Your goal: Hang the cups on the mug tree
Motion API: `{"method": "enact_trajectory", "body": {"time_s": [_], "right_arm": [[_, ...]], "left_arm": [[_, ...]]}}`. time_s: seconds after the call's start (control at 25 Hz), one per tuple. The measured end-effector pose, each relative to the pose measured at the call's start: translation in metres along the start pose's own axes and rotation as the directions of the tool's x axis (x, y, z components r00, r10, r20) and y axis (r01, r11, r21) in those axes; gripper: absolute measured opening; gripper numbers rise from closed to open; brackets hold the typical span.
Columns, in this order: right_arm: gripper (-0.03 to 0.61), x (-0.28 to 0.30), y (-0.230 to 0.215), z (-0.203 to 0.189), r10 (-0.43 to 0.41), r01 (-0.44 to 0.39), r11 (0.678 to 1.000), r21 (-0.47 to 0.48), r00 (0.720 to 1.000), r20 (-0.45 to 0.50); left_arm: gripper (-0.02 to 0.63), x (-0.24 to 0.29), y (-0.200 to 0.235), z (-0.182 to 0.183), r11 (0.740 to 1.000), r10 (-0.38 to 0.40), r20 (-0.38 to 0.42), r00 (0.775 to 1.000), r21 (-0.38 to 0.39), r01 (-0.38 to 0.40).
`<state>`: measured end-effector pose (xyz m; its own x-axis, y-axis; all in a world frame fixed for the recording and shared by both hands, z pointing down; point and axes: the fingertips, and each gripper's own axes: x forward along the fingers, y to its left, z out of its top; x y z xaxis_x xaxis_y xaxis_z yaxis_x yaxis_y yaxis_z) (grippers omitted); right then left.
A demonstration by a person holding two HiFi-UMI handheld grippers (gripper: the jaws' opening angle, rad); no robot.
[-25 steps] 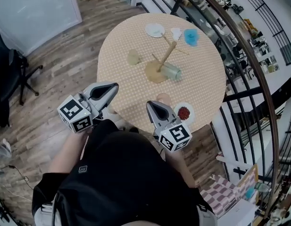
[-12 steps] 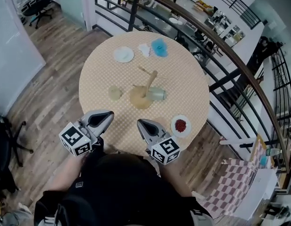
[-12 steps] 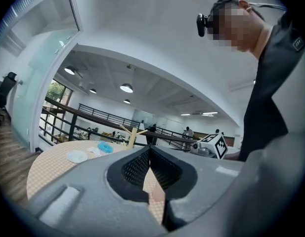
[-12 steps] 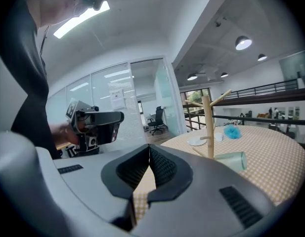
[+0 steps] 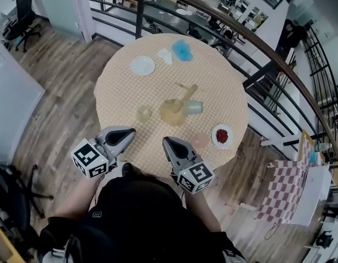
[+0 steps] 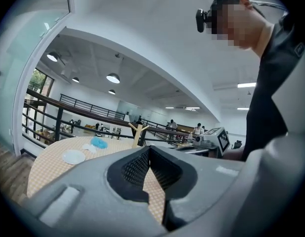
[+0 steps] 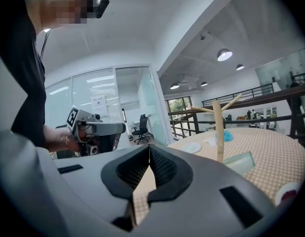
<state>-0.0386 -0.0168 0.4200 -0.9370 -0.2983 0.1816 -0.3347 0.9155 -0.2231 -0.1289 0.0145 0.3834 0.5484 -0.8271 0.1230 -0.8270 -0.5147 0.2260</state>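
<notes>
Swung round, left hand-held gripper [image 5: 130,132] and right hand-held gripper [image 5: 167,142] both closed, empty, mug tree [image 5: 183,98] ahead

Head view looks steeply down onto the round beige checked table [image 5: 119,92]. Both gripper views share it, skimming low and level.

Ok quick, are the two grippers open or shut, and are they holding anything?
Left gripper: shut, holding nothing.
Right gripper: shut, holding nothing.
</notes>
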Motion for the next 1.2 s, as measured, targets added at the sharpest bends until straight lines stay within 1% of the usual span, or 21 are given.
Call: {"method": "enact_trajectory", "body": {"time_s": [0.08,0.2,0.36,0.44,0.52,0.64,0.76,0.88,0.96,1.04,1.08,1.12,1.2], "right_arm": [[0.015,-0.008,-0.006,-0.002,-0.009,0.009,1.0,0.002,1.0,0.005],[0.015,-0.02,-0.016,-0.007,-0.025,0.025,1.0,0.007,1.0,0.002],[0.015,-0.021,-0.024,-0.017,-0.082,0.083,0.996,0.024,0.997,-0.009],[0.017,-0.014,-0.022,-0.023,-0.104,0.104,0.994,0.038,0.994,-0.018],[0.017,-0.002,-0.02,-0.025,-0.121,0.122,0.991,0.054,0.992,-0.022],[0.017,0.023,-0.018,-0.019,-0.17,0.17,0.983,0.065,0.985,-0.014],[0.017,0.05,-0.019,-0.017,-0.26,0.259,0.961,0.095,0.966,-0.002],[0.017,0.075,-0.017,-0.014,-0.342,0.339,0.933,0.125,0.94,0.006],[0.017,0.086,-0.013,-0.012,-0.394,0.39,0.91,0.141,0.919,0.005],[0.017,0.093,-0.003,-0.014,-0.446,0.442,0.883,0.156,0.895,-0.006],[0.017,0.096,0.001,-0.017,-0.466,0.462,0.872,0.159,0.885,-0.013],[0.017,0.099,0.002,-0.021,-0.481,0.478,0.864,0.159,0.876,-0.021],[0.017,0.102,0.001,-0.032,-0.502,0.501,0.85,0.164,0.864,-0.04]], "left_arm": [[0.006,0.012,0.003,0.002,1.0,-0.004,0.007,1.0,0.002,0.004],[0.006,0.024,0.002,0.003,1.0,-0.008,0.018,1.0,-0.024,0.008],[0.006,0.033,0.013,-0.001,0.999,-0.029,-0.013,0.999,-0.037,0.028],[0.006,0.035,0.023,-0.002,0.998,-0.05,-0.031,0.998,-0.034,0.049],[0.006,0.037,0.037,-0.002,0.997,-0.078,-0.053,0.996,-0.012,0.078],[0.006,0.039,0.059,-0.003,0.988,-0.149,-0.101,0.984,0.028,0.153],[0.006,0.039,0.078,-0.008,0.964,-0.26,-0.144,0.955,0.026,0.266],[0.008,0.035,0.097,-0.007,0.929,-0.362,-0.152,0.92,0.023,0.37],[0.02,0.033,0.106,-0.01,0.899,-0.424,-0.18,0.888,0.033,0.436],[0.071,0.03,0.112,-0.02,0.866,-0.478,-0.239,0.845,0.036,0.499],[0.097,0.031,0.117,-0.027,0.851,-0.493,-0.276,0.825,0.043,0.523],[0.122,0.034,0.122,-0.034,0.839,-0.5,-0.31,0.808,0.055,0.541],[0.152,0.044,0.129,-0.046,0.818,-0.51,-0.358,0.782,0.08,0.57]]}}
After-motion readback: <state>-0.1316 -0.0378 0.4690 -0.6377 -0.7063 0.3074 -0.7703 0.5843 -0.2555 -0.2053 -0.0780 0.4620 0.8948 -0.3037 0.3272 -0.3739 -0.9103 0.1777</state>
